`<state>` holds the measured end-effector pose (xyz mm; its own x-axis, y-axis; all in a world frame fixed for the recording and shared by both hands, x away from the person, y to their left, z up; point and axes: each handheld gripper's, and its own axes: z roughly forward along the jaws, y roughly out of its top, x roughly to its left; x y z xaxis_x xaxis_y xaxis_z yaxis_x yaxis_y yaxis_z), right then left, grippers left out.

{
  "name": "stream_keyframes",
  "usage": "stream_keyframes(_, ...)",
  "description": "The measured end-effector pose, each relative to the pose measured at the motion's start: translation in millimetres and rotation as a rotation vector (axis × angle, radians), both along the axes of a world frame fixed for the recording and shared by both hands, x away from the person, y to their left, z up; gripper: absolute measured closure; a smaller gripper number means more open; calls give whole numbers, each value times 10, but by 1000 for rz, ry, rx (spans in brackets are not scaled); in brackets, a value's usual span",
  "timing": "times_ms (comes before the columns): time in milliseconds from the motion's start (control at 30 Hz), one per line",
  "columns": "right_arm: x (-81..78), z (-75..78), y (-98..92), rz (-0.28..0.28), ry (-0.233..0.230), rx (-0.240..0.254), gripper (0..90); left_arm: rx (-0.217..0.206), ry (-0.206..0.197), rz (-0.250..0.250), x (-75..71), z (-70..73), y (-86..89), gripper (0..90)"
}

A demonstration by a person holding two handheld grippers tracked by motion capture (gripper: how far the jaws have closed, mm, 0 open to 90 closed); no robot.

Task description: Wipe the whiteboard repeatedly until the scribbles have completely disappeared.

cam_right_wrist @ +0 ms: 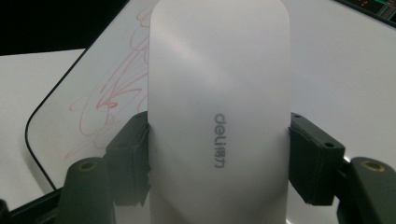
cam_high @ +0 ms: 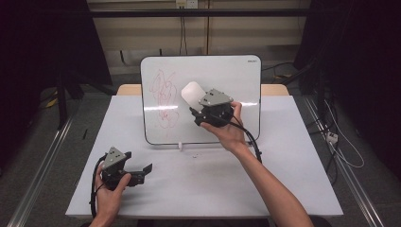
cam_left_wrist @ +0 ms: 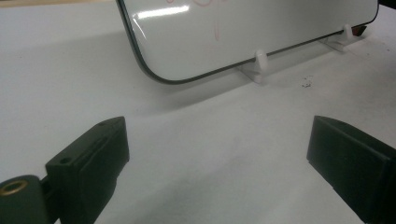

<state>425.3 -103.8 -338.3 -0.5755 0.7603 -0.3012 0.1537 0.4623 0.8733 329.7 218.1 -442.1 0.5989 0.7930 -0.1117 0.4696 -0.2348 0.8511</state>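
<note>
A white whiteboard [cam_high: 236,75] stands upright on small white feet [cam_left_wrist: 259,63] at the back middle of the table [cam_high: 198,189]. Red scribbles [cam_high: 163,97] cover its left part. My right gripper [cam_high: 194,106] is raised in front of the board, shut on a white eraser [cam_high: 191,92] with grey lettering [cam_right_wrist: 219,140]. The eraser sits just right of the scribbles [cam_right_wrist: 112,93], and I cannot tell whether it touches the board. My left gripper [cam_high: 144,172] rests low over the table's front left, open, with nothing between its fingers [cam_left_wrist: 93,158].
The table is white with bare surface in front of the board [cam_left_wrist: 261,28]. A small dark speck [cam_left_wrist: 306,84] lies near the board's foot. Dark curtains and metal rails flank the table, and cables lie on the floor at right [cam_high: 340,142].
</note>
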Motion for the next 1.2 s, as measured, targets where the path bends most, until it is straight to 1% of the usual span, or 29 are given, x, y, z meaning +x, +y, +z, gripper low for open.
stream_keyframes(133, 46, 37, 101, 9, -15, -11, 316, -4, -3, -6, -16, 4, 2, 55)
stream_keyframes(167, 58, 46, 126, 9, -18, -14, 316, -7, 2, -3, -23, 3, 1, 55)
stream_keyframes(267, 90, 69, 180, 6, -29, -12, 316, 11, 6, -17, -32, -9, -17, 55)
stream_keyframes(300, 100, 77, 192, 4, -29, -11, 316, 6, 8, -21, -35, -7, -25, 55)
stream_keyframes(333, 110, 86, 204, 5, -28, -12, 316, -1, 5, -23, -38, -4, -31, 56)
stream_keyframes(400, 128, 105, 228, 2, -27, -15, 315, 5, -3, -22, -47, 6, -37, 55)
stream_keyframes(533, 187, 146, 286, -10, -29, -30, 316, 1, -5, -15, -45, 6, -33, 55)
stream_keyframes(600, 213, 157, 327, -7, -33, -54, 316, 1, -6, -13, -46, 9, -29, 55)
stream_keyframes(633, 225, 164, 345, -5, -38, -59, 316, 0, -9, -15, -47, 11, -25, 55)
stream_keyframes(667, 237, 172, 359, -3, -33, -55, 316, 0, -11, -14, -47, 12, -22, 55)
stream_keyframes(800, 302, 206, 394, -12, -39, -57, 316, -7, -7, -11, -50, 11, -8, 55)
stream_keyframes(933, 372, 238, 401, -25, -37, -45, 316, -7, -5, -9, -59, 14, -2, 55)
stream_keyframes(1133, 466, 272, 421, -38, -34, -56, 316, -6, -2, -11, -60, 13, -3, 55)
stream_keyframes(1200, 488, 292, 434, -43, -41, -49, 315, -8, -3, -11, -58, 16, -1, 55)
